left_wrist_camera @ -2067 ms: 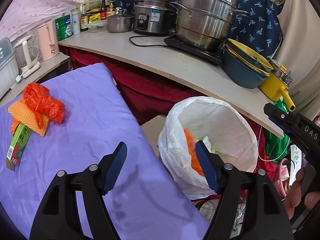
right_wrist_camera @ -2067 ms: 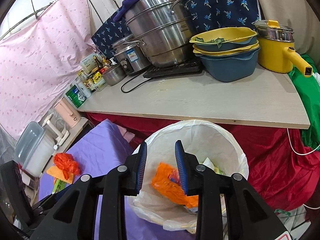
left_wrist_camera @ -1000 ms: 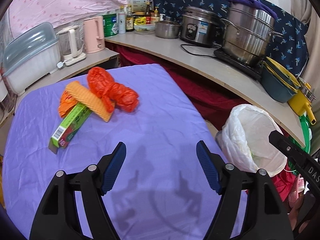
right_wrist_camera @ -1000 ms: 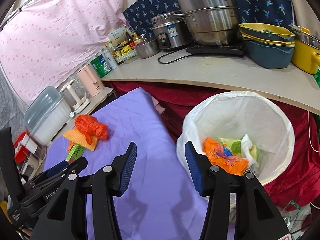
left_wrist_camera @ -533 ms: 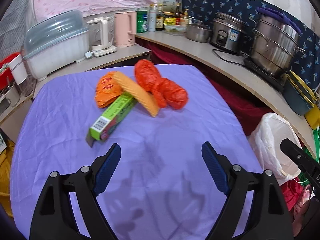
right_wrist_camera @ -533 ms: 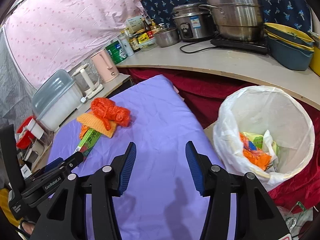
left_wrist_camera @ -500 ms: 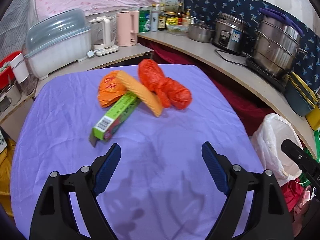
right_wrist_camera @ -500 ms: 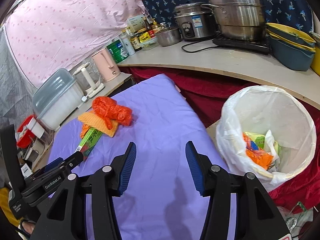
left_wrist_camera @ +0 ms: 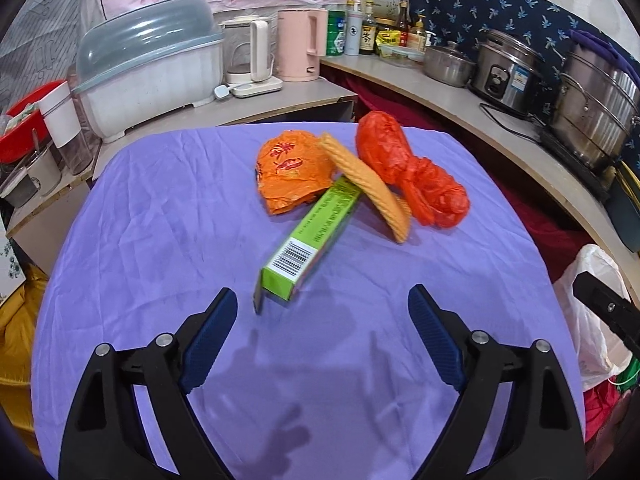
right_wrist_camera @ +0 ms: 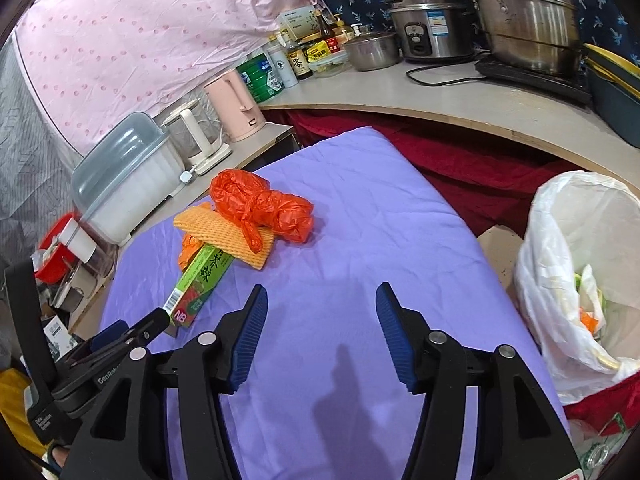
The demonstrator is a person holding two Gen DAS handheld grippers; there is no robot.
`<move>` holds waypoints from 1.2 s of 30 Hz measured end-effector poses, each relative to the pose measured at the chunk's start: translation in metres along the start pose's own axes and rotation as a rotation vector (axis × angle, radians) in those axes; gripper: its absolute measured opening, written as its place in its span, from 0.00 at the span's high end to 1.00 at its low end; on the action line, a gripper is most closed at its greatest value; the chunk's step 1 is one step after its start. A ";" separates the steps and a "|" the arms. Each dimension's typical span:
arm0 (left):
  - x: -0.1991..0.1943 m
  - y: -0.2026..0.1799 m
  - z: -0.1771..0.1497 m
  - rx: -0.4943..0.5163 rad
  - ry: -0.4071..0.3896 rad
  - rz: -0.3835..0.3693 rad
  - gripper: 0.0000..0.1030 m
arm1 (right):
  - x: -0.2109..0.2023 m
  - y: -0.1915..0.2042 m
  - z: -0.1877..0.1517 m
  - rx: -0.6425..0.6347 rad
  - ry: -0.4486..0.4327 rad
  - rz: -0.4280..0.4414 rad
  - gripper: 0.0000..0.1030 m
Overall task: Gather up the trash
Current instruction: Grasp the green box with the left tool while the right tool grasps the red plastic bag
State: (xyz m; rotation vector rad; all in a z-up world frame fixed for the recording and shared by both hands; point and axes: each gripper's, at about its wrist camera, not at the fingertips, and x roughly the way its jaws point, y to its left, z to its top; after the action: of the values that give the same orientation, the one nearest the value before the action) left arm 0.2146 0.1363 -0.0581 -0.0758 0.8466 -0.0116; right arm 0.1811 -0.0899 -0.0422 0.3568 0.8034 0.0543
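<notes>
Trash lies in a pile on the purple cloth [left_wrist_camera: 160, 240]: a green box [left_wrist_camera: 310, 240] [right_wrist_camera: 200, 280], an orange foam net [left_wrist_camera: 368, 186] [right_wrist_camera: 224, 232], a red-orange plastic bag [left_wrist_camera: 416, 176] [right_wrist_camera: 264, 204] and an orange wrapper [left_wrist_camera: 292, 172]. My left gripper [left_wrist_camera: 322, 336] is open and empty, just short of the box's near end. My right gripper [right_wrist_camera: 320, 330] is open and empty above the bare cloth, right of the box. The white-lined trash bin [right_wrist_camera: 580, 264] [left_wrist_camera: 596, 312] stands right of the table and holds trash.
A covered dish rack [left_wrist_camera: 148, 80], kettles [left_wrist_camera: 298, 44] and bottles stand on the counter behind the table. A rice cooker [right_wrist_camera: 432, 24], a steel steamer pot [right_wrist_camera: 528, 12] and bowls sit on the curved counter [right_wrist_camera: 460, 108] at the right.
Both grippers have swung left from the bin toward the trash pile. The left gripper has come closer to the green box. The right gripper opened after dropping an orange wrapper in the bin.
</notes>
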 end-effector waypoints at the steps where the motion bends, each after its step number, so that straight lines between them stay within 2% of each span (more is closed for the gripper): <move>1: 0.004 0.004 0.001 -0.004 0.005 0.001 0.19 | 0.005 0.001 0.002 0.003 0.004 0.003 0.46; 10: 0.048 0.020 0.015 -0.015 0.048 0.004 0.18 | 0.070 0.013 0.029 0.045 0.041 0.010 0.43; 12: 0.057 0.022 0.018 -0.018 0.056 0.002 0.15 | 0.087 0.015 0.035 0.058 0.052 0.007 0.41; 20: 0.087 0.025 0.029 -0.036 0.091 -0.040 0.16 | 0.140 0.025 0.055 0.058 0.089 0.011 0.37; 22: 0.093 0.025 0.031 -0.038 0.100 -0.051 0.21 | 0.154 0.025 0.057 0.066 0.108 0.017 0.37; 24: 0.099 0.025 0.031 -0.036 0.121 -0.074 0.40 | 0.163 0.022 0.057 0.084 0.117 0.025 0.37; 25: 0.101 0.024 0.031 -0.035 0.130 -0.083 0.44 | 0.165 0.021 0.058 0.090 0.117 0.026 0.38; 26: 0.103 0.024 0.031 -0.036 0.138 -0.093 0.51 | 0.167 0.020 0.058 0.091 0.121 0.030 0.40; 28: 0.103 0.024 0.031 -0.033 0.138 -0.102 0.56 | 0.168 0.021 0.057 0.082 0.126 0.045 0.62; 29: 0.102 0.023 0.031 -0.030 0.133 -0.102 0.61 | 0.168 0.022 0.056 0.074 0.129 0.048 0.64; 30: 0.101 0.022 0.031 -0.026 0.130 -0.105 0.66 | 0.166 0.022 0.056 0.068 0.127 0.050 0.70; 31: 0.099 0.019 0.031 -0.020 0.126 -0.103 0.68 | 0.164 0.023 0.055 0.063 0.125 0.051 0.77; 33: 0.095 0.016 0.031 -0.017 0.120 -0.106 0.69 | 0.158 0.023 0.054 0.052 0.120 0.053 0.86; 36: 0.086 0.012 0.031 -0.014 0.107 -0.113 0.72 | 0.143 0.023 0.054 0.041 0.092 0.048 0.89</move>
State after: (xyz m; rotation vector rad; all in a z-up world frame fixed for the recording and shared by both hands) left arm 0.2942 0.1469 -0.1026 -0.1373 0.9489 -0.1164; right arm 0.3212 -0.0585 -0.0990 0.4148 0.8883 0.0999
